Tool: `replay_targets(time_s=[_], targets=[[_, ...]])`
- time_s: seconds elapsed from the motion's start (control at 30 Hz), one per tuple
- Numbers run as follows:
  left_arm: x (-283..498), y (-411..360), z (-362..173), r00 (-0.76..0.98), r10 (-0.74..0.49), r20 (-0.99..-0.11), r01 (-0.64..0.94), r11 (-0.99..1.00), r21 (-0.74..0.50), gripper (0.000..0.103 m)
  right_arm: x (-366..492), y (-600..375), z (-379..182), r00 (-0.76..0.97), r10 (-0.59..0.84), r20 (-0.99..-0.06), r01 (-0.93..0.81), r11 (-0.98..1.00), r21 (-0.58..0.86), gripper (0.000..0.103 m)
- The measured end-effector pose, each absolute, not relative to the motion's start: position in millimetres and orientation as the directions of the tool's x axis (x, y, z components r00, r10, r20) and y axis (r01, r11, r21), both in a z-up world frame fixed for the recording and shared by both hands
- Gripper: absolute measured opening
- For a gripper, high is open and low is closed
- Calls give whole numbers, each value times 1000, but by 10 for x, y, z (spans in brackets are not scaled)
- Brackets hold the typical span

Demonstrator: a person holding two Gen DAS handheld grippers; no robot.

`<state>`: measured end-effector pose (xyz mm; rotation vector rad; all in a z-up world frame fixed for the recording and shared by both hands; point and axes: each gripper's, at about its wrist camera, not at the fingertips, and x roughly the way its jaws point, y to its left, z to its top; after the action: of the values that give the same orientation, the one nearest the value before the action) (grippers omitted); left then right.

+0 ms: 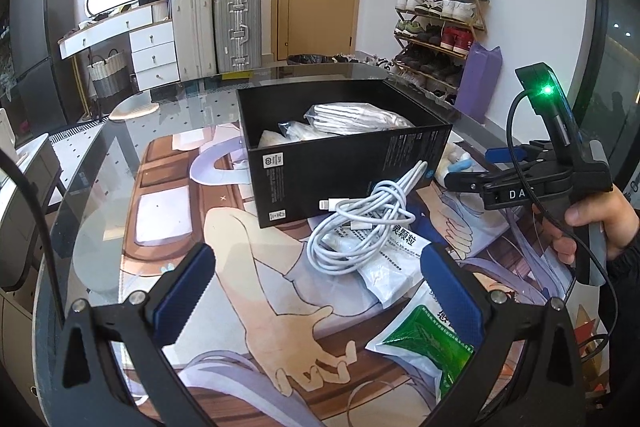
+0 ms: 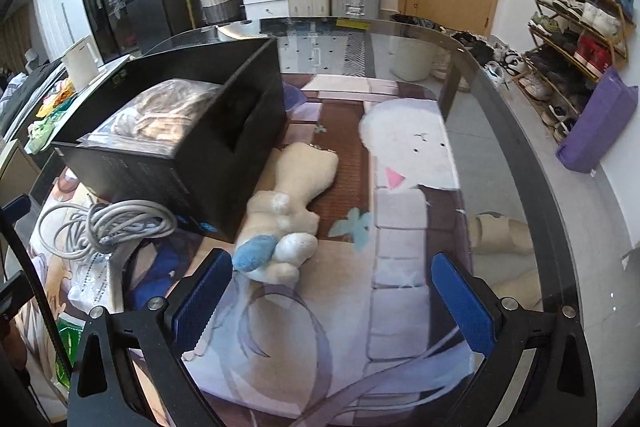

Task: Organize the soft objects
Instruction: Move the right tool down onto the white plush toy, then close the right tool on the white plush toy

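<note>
A black open box (image 1: 344, 155) stands on the printed mat and holds bagged white cloth (image 1: 356, 117); it also shows in the right wrist view (image 2: 180, 143). A coiled white cable (image 1: 360, 223) lies in front of the box on white packets (image 1: 384, 267). A green packet (image 1: 424, 351) lies nearer. A cream plush toy with a blue ear (image 2: 284, 223) lies beside the box. My left gripper (image 1: 316, 291) is open and empty, just short of the cable. My right gripper (image 2: 332, 299) is open and empty, just short of the plush; it also shows in the left wrist view (image 1: 492, 171).
The glass table's curved edge (image 2: 520, 131) runs along the right. Behind it are suitcases (image 1: 236, 31), a white drawer unit (image 1: 152, 47), a door and a shoe rack (image 1: 440, 23). A purple bag (image 2: 600, 123) leans against the wall.
</note>
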<state>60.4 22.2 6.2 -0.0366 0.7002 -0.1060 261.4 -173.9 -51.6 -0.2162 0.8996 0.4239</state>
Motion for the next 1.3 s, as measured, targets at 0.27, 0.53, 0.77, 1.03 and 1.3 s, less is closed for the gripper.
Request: replay_targets(time_s=[0.27,0.53,0.77,1.03,1.3], targets=[[618,234,40,753,-112,-648,89,994,-68,103,2661,-1592,-592,534,249,-808,-465,885,-35,102],[616,239,25,752,-112,-650,88,994,-70,103,2725,-1623,-620,539,246,-806,-446,895,-26,98],[619,212,10,747,-110,-656,93,994,-61,103,2719,-1608,-599,528,284,-800,-479,878,-5,78],[611,199,20,748,-109,-655,93,994,-59,103,2571,-1618,-566,518,349,-781,-524,851,33,41],[586,199,49,748,-117,-654,97,993,-66,103,2129,-1777,-566,500,376,-780,-553,832,46,40]])
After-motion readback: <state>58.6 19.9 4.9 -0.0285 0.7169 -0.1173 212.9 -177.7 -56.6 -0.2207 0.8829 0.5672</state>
